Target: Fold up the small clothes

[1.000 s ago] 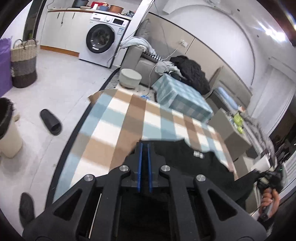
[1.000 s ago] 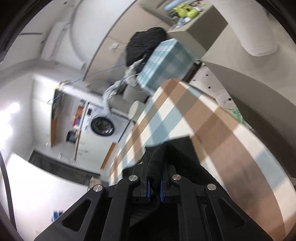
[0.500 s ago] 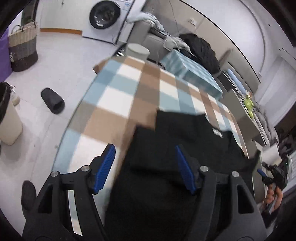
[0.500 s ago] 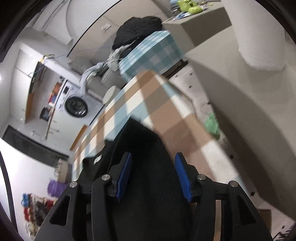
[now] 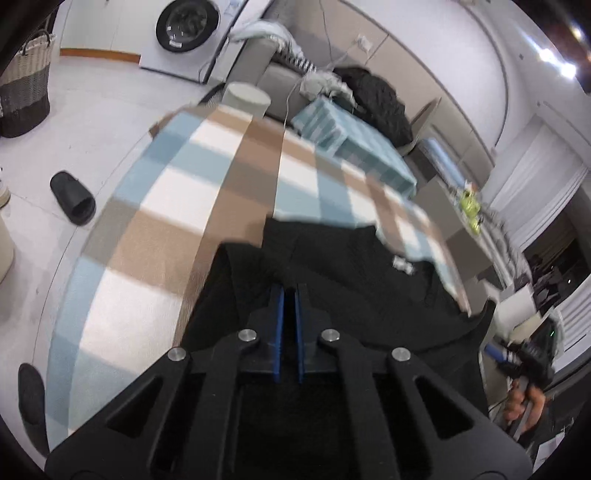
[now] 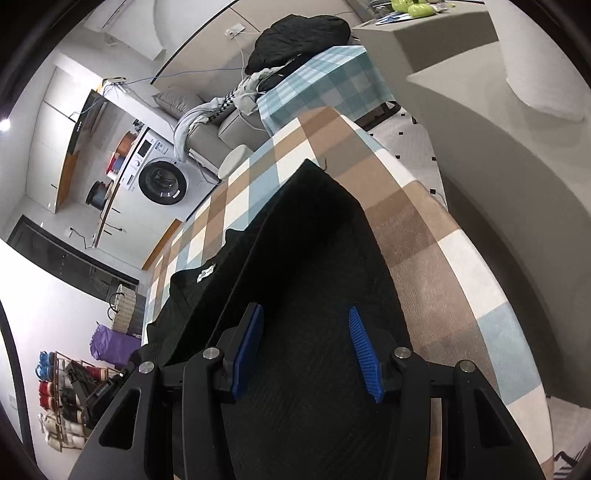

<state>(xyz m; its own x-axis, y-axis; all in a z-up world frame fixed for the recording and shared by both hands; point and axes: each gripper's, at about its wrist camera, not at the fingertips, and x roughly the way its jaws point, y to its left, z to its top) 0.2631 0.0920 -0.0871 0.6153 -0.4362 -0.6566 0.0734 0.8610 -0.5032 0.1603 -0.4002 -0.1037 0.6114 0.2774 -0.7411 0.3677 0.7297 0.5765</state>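
Observation:
A black garment (image 5: 351, 266) with a small white label (image 5: 400, 263) lies spread on the table's checkered cloth (image 5: 166, 206). My left gripper (image 5: 289, 291) rests low on the garment's near edge, its blue pads pressed together on a pinch of black fabric. In the right wrist view the same garment (image 6: 314, 229) stretches away in a long strip. My right gripper (image 6: 306, 308) hovers over it, open, with cloth under the gap and neither pad touching. At the far right of the left wrist view a hand (image 5: 524, 402) holds that right gripper.
The checkered table (image 6: 443, 258) drops off close on the right. Beyond it stand a round stool (image 5: 247, 98), a smaller checkered table (image 5: 351, 140) with a black jacket (image 5: 376, 99), a sofa and a washing machine (image 5: 188, 24). A slipper (image 5: 72, 199) and a woven basket (image 5: 24, 88) sit on the floor.
The left gripper opened, sank onto the garment and shut again. The right gripper let go of the bunched fabric and opened. The garment went from hanging to lying on the table.

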